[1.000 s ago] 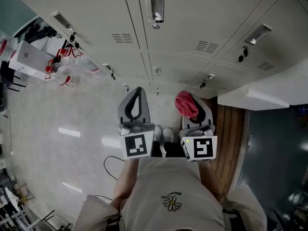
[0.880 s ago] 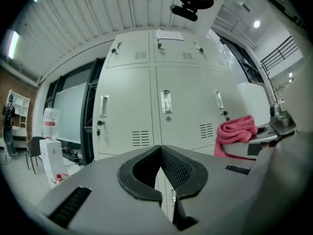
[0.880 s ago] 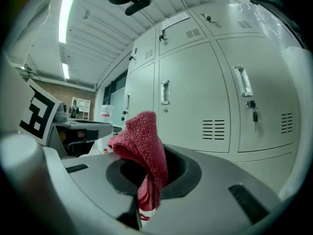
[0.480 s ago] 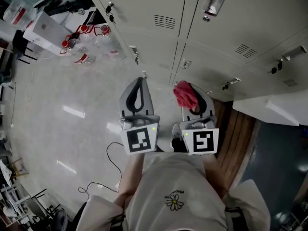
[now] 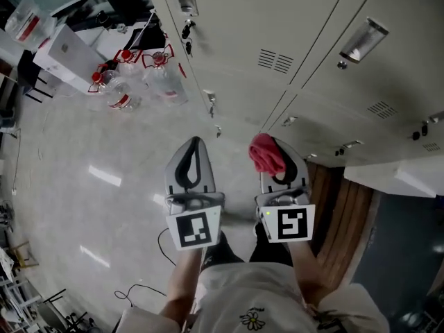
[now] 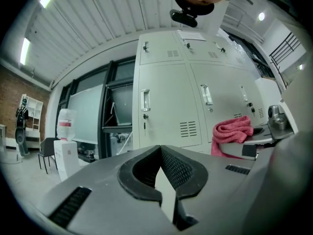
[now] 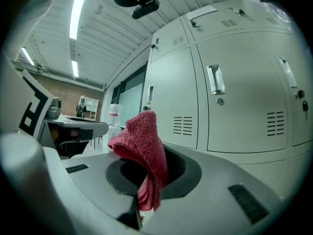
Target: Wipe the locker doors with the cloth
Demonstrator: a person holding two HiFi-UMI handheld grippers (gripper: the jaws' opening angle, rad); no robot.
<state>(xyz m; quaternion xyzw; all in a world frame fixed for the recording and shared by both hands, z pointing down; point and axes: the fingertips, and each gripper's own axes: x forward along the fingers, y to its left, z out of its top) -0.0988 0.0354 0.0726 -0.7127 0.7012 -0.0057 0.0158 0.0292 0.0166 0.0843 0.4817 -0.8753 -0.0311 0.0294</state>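
Shifted right, pale metal locker doors [image 5: 277,19] fill twelve o'clock. Your right gripper [image 5: 277,155] clamps the limp, light red terry cloth [image 5: 266,152] by its bunched fold, a sound hold; left gripper [image 5: 194,143] jaws together, empty.

A: Wearing a pale tee [image 5: 236,293] with a little daisy print [image 5: 252,319] on the chest. Dark trousers [image 5: 220,252] below, probably; hard to tell from up here.

B: Yep. Left gripper [image 5: 195,144] and right gripper [image 5: 283,151], same build: smooth grey shells, black ribbed pads [image 6: 178,168] lining a teardrop cut-out, slotted vents on the sides. Topped with a left cube [image 5: 193,229] and a right cube [image 5: 291,224], white with black square markers. Tiny green light [image 5: 268,214] on the right one.
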